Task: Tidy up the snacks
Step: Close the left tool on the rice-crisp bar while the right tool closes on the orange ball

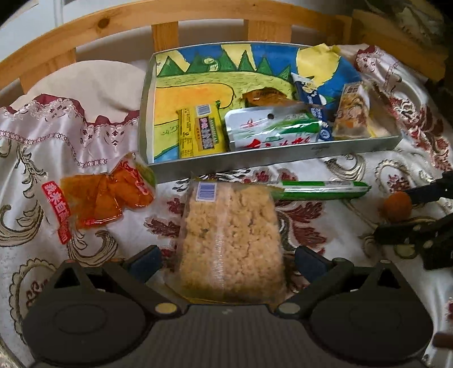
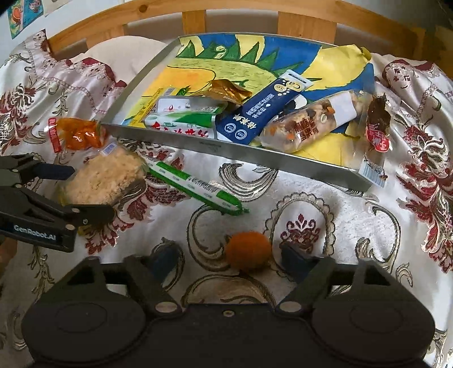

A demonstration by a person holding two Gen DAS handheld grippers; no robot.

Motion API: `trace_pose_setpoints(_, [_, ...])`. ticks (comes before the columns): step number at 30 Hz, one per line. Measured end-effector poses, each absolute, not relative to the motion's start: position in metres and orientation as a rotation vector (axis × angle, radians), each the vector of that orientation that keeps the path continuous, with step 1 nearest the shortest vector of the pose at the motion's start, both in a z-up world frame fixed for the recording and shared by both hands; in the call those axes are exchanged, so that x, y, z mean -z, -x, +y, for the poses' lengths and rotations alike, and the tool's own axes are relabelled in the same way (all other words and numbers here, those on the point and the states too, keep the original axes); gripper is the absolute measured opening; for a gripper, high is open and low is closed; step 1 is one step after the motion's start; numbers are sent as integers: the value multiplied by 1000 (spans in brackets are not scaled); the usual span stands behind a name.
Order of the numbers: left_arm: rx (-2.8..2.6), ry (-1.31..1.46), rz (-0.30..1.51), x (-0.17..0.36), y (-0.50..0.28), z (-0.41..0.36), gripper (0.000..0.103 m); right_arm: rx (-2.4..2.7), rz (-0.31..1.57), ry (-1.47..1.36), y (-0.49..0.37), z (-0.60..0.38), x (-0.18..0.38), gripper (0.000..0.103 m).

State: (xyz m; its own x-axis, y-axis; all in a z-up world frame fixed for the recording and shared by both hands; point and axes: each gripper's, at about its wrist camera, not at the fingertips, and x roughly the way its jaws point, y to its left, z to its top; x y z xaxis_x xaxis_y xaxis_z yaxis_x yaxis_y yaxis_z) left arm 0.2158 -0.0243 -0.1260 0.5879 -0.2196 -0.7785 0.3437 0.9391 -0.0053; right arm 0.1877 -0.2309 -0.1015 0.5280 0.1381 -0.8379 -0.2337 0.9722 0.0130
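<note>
Your left gripper (image 1: 228,259) has its fingers spread wide, one on each side of the pale crumbly rice-cake packet (image 1: 230,240), with a visible gap at both pads, so nothing is clamped. The packet lies lengthwise between them on the patterned cloth (image 1: 325,226), its far end reaching almost to the near wall of the metal tray (image 1: 254,165).

Your right gripper (image 2: 229,259) is also apart, and the round orange fuzzy ball (image 2: 248,250) sits between the fingers, closer to the right one; whether that pad touches it you cannot tell.

A green-and-white sausage stick (image 2: 195,186) lies on the cloth between the packet and the ball, just near of the tray. An orange snack bag (image 1: 99,198) rests left of the packet, by the tray's near left corner. The tray already holds several packets at its right half; its left half is bare. A wooden rail (image 1: 141,19) closes the far side.
</note>
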Motion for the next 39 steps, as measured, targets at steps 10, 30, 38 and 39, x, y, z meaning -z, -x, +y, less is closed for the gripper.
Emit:
trace_pose_setpoints(10, [360,-137,896,124,-217,-23,81,-256,997,99,-187,-226,104,53])
trace_pose_setpoints(30, [414,-144,921,122,-211,-37,77,-320,1038,173,-182,-213,102,40])
trace_pose_setpoints(38, [469,-144,941,117,-202,-50,75,-334,1010,183,-180,-211,100,34])
trace_pose_setpoints(39, [470,-135,946,116,-202,-50,75,-335,994,173,-180,-212,98,34])
